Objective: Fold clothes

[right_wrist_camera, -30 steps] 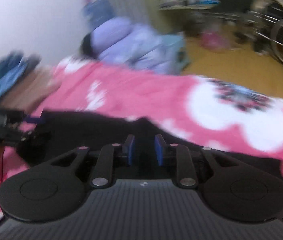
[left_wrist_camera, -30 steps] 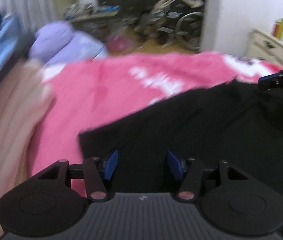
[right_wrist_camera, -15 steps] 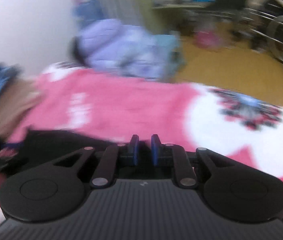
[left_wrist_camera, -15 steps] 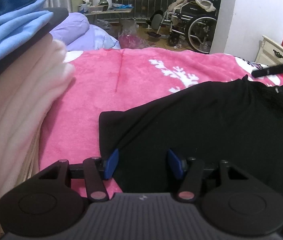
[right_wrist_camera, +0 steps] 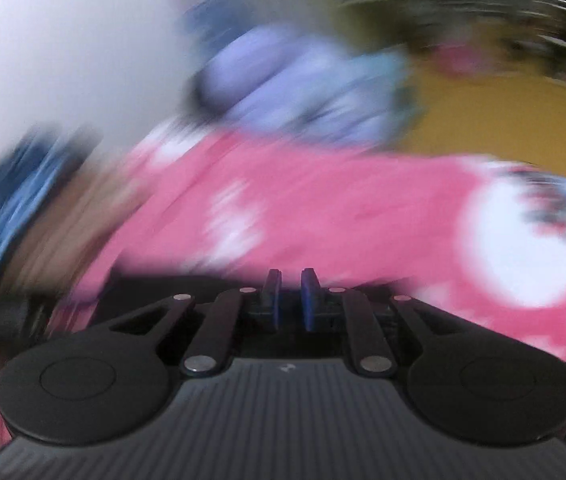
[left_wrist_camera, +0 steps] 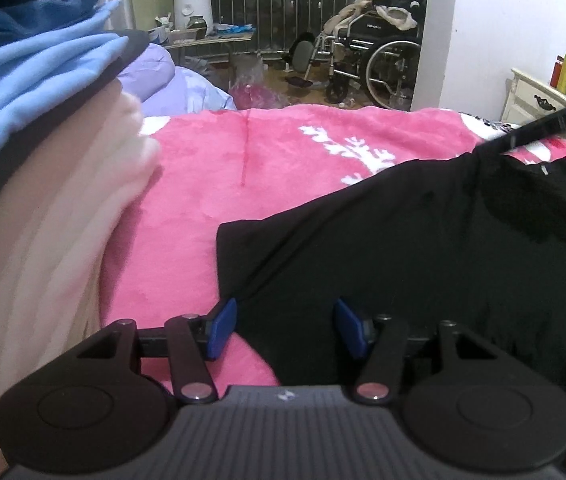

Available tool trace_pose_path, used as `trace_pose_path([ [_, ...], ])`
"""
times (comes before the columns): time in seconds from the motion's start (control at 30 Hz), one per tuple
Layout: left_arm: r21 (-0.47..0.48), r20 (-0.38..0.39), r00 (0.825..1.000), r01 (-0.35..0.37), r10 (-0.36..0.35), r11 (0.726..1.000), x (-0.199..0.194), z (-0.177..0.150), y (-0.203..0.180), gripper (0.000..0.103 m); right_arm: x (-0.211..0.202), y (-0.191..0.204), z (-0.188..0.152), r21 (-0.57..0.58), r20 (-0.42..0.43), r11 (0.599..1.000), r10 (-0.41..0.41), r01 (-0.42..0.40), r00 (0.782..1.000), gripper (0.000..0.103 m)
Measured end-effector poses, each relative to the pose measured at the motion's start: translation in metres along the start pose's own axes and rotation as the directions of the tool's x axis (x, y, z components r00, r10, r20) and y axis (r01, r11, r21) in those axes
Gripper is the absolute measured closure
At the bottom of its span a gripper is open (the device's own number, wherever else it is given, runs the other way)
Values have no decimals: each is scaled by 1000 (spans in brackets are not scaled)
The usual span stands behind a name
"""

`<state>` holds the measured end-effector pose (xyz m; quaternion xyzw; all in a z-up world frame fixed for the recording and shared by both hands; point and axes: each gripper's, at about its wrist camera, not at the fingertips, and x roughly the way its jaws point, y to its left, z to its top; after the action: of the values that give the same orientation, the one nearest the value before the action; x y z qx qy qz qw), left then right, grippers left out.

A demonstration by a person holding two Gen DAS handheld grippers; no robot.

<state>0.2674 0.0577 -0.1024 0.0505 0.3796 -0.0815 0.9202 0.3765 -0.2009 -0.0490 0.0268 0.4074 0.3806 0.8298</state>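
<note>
A black T-shirt (left_wrist_camera: 423, 248) lies spread on a pink blanket (left_wrist_camera: 275, 168). My left gripper (left_wrist_camera: 287, 330) hovers low over the shirt's near left corner. It is open, with the shirt's edge lying between its blue pads (left_wrist_camera: 223, 328), which do not press on it. In the left wrist view, my right gripper (left_wrist_camera: 487, 148) reaches in from the right, and the shirt's far edge peaks up to its tip. The right wrist view is badly blurred. There my right gripper (right_wrist_camera: 291, 300) has its pads drawn close together, with black cloth (right_wrist_camera: 163, 284) just beneath.
A tall stack of folded clothes (left_wrist_camera: 43, 160), blue over cream, stands close on the left. Purple bedding (left_wrist_camera: 163, 76) lies past the blanket's far edge. Beyond it are a wheelchair (left_wrist_camera: 379, 64), floor clutter and a white dresser (left_wrist_camera: 535, 96) at the right wall.
The right gripper's pads have drawn closer together and its view has swung sideways across the blanket. The left view has sharpened and the shirt's corner now sits further right.
</note>
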Motion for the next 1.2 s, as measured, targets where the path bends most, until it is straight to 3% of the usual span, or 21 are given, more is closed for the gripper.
trace_pose_path([
  [0.03,8,2,1000,-10,10,1000,-2,-1,0,44,8,16,-4,-68,-33,997,32,-34,999,92],
  [0.13,32,25,999,-31,31,999,-11,-4,-2,44,45,43,-5,-172,-102,985,12,-29,995,93],
  [0.2,44,51,998,-44,41,998,-23,-7,-3,44,56,32,-2,-106,-69,990,-100,92,993,96],
  [0.27,64,73,997,-44,40,997,-37,-10,-3,44,47,16,13,70,29,987,-147,144,989,90],
  [0.3,72,78,996,-36,31,997,-42,-12,-4,44,41,18,17,58,67,987,-151,147,986,90],
  [0.37,101,82,997,-3,-5,995,-53,-17,-10,44,37,46,24,-57,79,998,-26,31,996,90],
  [0.47,191,74,994,68,-83,979,-62,-26,-27,44,60,99,17,-222,-53,965,132,-141,990,90],
  [0.57,252,21,989,136,-146,958,-58,-36,-42,44,103,140,9,-304,-166,929,166,-211,972,91],
  [0.67,259,-8,987,156,-160,953,-56,-45,-42,44,152,139,25,-203,-165,965,136,-169,977,93],
  [0.77,257,-27,985,169,-167,951,-55,-52,-41,44,161,111,48,52,-27,992,118,-116,993,92],
  [0.87,249,-15,986,163,-165,955,-62,-52,-36,44,135,85,59,182,79,981,49,-63,996,90],
  [1.0,245,31,983,170,-183,954,-76,-43,-29,44,63,61,46,163,128,983,67,-88,989,89],
  [1.17,286,36,972,211,-230,935,-68,-27,-42,44,-50,15,-6,163,121,985,-74,54,990,82],
  [1.2,294,21,972,219,-236,930,-61,-25,-47,44,-75,3,-20,185,111,975,-144,122,983,81],
])
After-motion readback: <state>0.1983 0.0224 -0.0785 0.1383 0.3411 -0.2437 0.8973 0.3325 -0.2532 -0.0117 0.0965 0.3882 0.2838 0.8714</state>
